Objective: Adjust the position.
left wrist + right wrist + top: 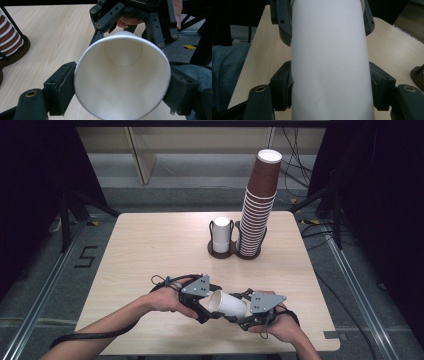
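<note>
At the left of the table [150,240], near my edge, my left gripper [204,310] comes in from my left hand [162,299]. Its jaws sit on either side of the open mouth of a white paper cup [229,304], the pads touching the rim on both sides in the left gripper view, so it is pinching the cup at the wide end.

The cup lies on its side in the air just above the near middle of the table, mouth toward the left, base toward the right. The left gripper view looks straight into the cup [122,80], down to its round bottom.

Right of it, my right gripper [245,319], in my right hand [280,326], is clamped on the cup's narrower end; in the right gripper view both pads press against the cup [329,62] wall.

Far off, right of centre, a brown holder [222,252] carries a short white stack [221,234] and, just right of it, a tall stack of brown cups [257,205].
</note>
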A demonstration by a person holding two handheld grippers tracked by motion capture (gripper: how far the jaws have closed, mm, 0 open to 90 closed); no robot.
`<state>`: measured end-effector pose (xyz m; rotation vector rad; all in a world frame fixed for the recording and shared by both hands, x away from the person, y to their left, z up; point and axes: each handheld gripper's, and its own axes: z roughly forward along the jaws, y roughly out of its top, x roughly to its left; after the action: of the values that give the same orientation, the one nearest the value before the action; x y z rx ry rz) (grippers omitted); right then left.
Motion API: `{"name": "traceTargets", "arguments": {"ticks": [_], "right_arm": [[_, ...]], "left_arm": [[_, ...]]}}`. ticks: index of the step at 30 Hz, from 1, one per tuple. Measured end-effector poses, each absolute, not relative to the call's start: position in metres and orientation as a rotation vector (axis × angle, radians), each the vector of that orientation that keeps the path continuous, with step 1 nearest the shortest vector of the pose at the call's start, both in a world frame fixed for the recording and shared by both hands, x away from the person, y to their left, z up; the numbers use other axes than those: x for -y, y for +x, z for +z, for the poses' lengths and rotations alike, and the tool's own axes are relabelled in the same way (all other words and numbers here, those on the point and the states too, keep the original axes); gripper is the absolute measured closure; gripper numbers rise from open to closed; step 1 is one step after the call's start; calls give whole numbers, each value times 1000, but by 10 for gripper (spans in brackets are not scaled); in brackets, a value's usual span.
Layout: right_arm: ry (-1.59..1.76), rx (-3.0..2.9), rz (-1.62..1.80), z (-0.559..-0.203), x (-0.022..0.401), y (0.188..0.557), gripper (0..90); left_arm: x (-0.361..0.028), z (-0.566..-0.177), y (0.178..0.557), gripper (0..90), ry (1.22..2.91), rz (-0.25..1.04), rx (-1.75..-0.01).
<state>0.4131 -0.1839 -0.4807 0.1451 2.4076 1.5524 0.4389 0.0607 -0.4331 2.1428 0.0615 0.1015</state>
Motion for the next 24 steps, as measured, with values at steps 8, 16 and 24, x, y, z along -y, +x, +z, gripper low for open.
{"name": "traceTargets", "arguments": {"ticks": [8, 16, 24], "right_arm": [[133, -2397, 1560, -478, 184, 412, 342], [128, -2400, 1566, -479, 183, 412, 342], [137, -2429, 1551, -479, 179, 411, 334]], "left_arm": [[-58, -434, 439, 177, 2131, 89, -66], [-60, -433, 438, 224, 2138, 92, -42], [-60, -428, 431, 250, 2169, 133, -15]]}}
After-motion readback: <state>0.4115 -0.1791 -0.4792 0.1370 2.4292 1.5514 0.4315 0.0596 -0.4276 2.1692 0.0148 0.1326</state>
